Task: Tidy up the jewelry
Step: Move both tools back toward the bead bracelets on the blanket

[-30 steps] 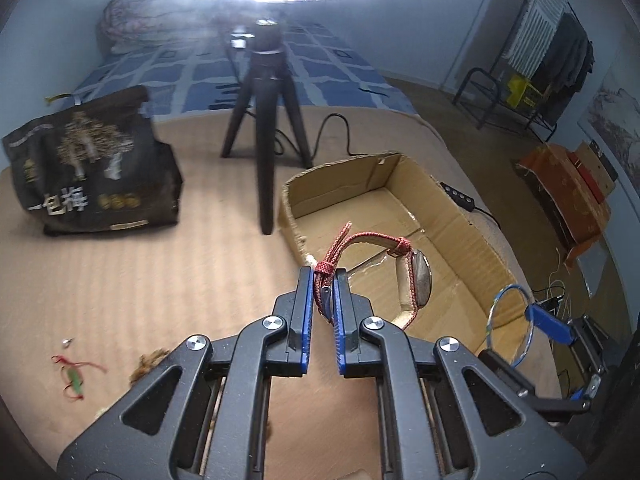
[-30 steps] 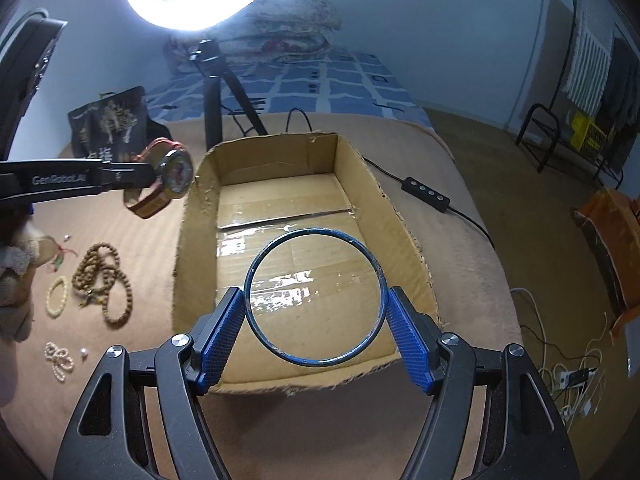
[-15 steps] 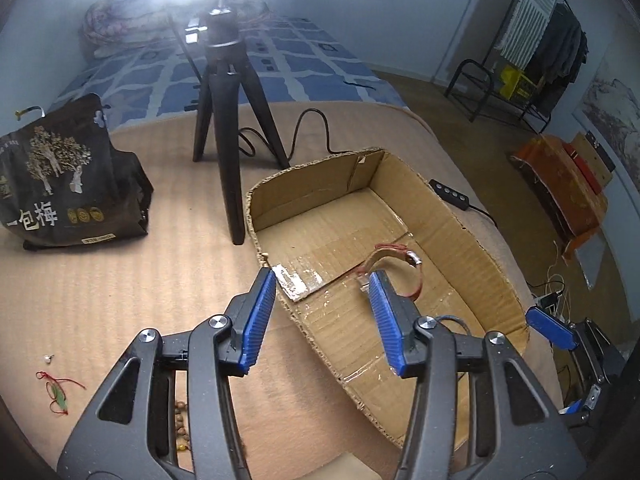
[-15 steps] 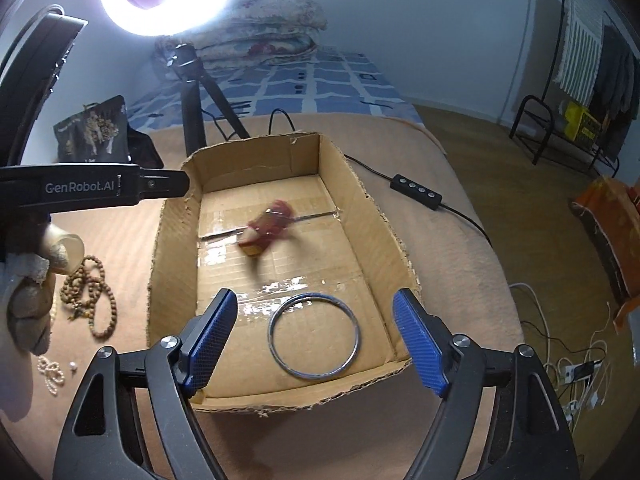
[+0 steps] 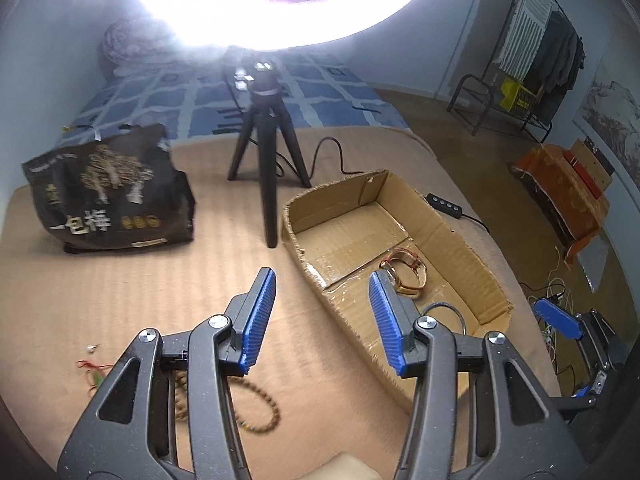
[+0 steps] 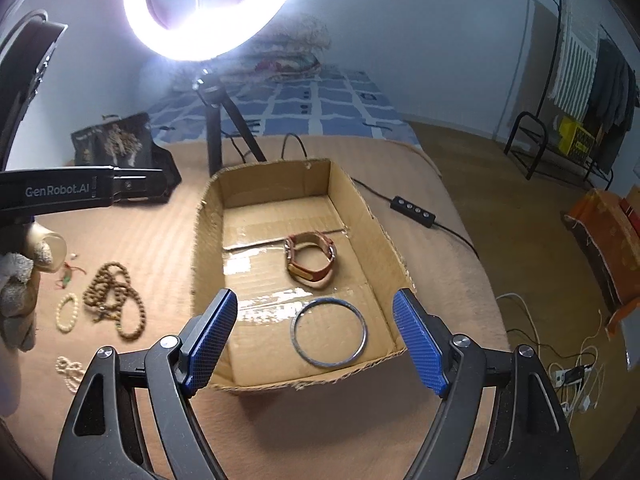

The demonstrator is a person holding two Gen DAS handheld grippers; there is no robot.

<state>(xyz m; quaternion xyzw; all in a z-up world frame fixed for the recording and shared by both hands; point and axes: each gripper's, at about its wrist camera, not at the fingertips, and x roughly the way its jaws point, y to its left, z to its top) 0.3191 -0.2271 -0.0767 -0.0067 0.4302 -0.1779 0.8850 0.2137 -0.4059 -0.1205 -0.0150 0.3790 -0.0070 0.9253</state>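
A shallow cardboard box [image 6: 208, 240] [image 5: 476, 252] lies on the tan bed cover. Inside it lie a red-strapped watch [image 6: 310, 258] [image 5: 408, 270] and a thin blue-grey bangle [image 6: 329, 331] nearer the front wall. My right gripper [image 6: 316, 340] is open and empty above the box's front edge. My left gripper [image 5: 320, 320] is open and empty, above the cover by the box's left wall. Left of the box lie wooden bead strands [image 6: 114, 304] [image 5: 256, 416], a small cream bead bracelet [image 6: 67, 313], a pearl strand [image 6: 70, 370] and a red-green cord charm [image 5: 94, 372].
A ring light on a black tripod [image 5: 266, 152] stands just behind the box. A black printed bag [image 5: 108, 192] sits at the back left. A cable with an inline switch [image 6: 414, 211] runs along the box's right side. The bed edge drops off to the right.
Both grippers opened and let go: the watch dropped from the left one and the bangle from the right one into the box. Both grippers then pulled back.
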